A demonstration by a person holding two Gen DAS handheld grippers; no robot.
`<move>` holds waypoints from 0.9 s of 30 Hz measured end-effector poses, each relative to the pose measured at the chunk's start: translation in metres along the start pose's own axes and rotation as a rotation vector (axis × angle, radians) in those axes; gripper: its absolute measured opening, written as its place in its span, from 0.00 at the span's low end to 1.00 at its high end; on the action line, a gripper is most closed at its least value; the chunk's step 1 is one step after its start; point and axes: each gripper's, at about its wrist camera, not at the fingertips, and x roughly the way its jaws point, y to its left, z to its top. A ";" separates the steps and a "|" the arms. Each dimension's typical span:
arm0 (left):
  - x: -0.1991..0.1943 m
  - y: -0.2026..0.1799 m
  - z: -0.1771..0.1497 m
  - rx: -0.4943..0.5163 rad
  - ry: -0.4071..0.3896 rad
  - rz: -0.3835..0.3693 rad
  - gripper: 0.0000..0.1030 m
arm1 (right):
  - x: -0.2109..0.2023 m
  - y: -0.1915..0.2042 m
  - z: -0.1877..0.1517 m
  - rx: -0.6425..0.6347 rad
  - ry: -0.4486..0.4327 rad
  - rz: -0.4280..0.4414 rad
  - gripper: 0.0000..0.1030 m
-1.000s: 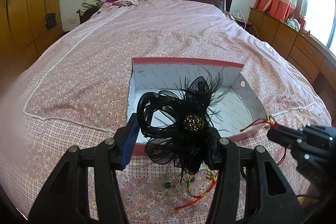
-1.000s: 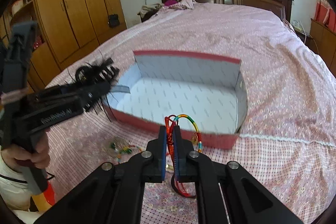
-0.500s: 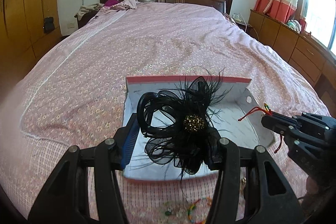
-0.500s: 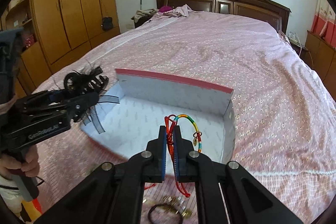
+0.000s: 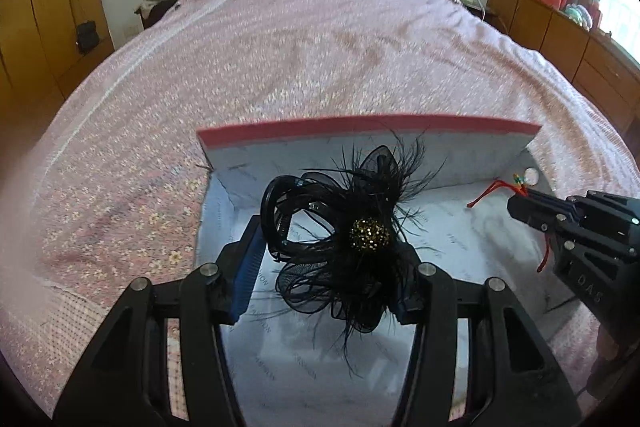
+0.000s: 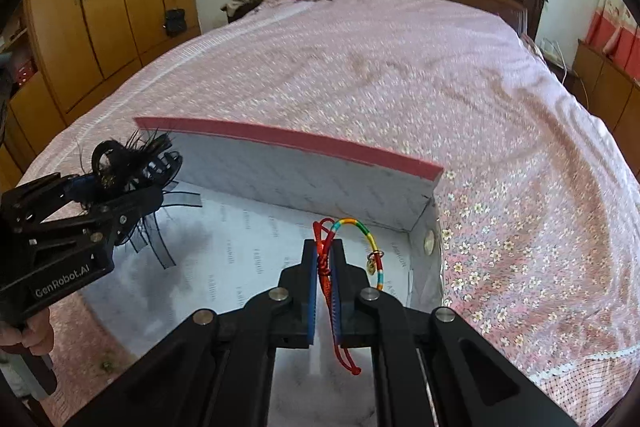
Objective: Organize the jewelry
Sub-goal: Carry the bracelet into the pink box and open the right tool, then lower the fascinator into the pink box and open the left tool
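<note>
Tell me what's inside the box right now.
Nothing rests on the box's visible white floor. The black feather hairpiece and rainbow bracelet hang above it, gripped. The grippers and held pieces hide part of the floor.

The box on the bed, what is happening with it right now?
A person holds a hand-held gripper in each hand over the open box on the bed. The left hand-held gripper is shut on a black feather hair ornament. The right hand-held gripper is shut on a colourful cord bracelet. Both pieces hang above the white inside of the box, not yet released.
</note>
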 end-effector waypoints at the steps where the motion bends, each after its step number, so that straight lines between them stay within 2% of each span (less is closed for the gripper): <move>1: 0.004 0.000 0.000 0.001 0.012 0.000 0.44 | 0.004 -0.001 0.000 0.001 0.006 -0.003 0.07; 8: 0.029 0.001 0.000 0.012 0.081 0.013 0.45 | 0.026 -0.008 0.000 0.012 0.043 -0.011 0.07; 13: 0.033 0.002 -0.004 0.019 0.098 0.015 0.48 | 0.033 -0.011 -0.002 0.027 0.058 -0.012 0.09; 15: 0.032 -0.001 -0.004 0.031 0.095 0.009 0.52 | 0.033 -0.013 -0.002 0.043 0.061 -0.004 0.23; 17: 0.029 -0.001 -0.004 0.035 0.091 0.002 0.58 | 0.031 -0.014 -0.002 0.056 0.054 0.022 0.29; 20: 0.022 -0.001 -0.004 0.039 0.076 0.001 0.63 | 0.024 -0.013 -0.002 0.058 0.031 0.024 0.44; 27: 0.005 0.001 0.002 0.046 0.039 0.002 0.64 | 0.004 -0.014 -0.002 0.080 -0.006 0.039 0.45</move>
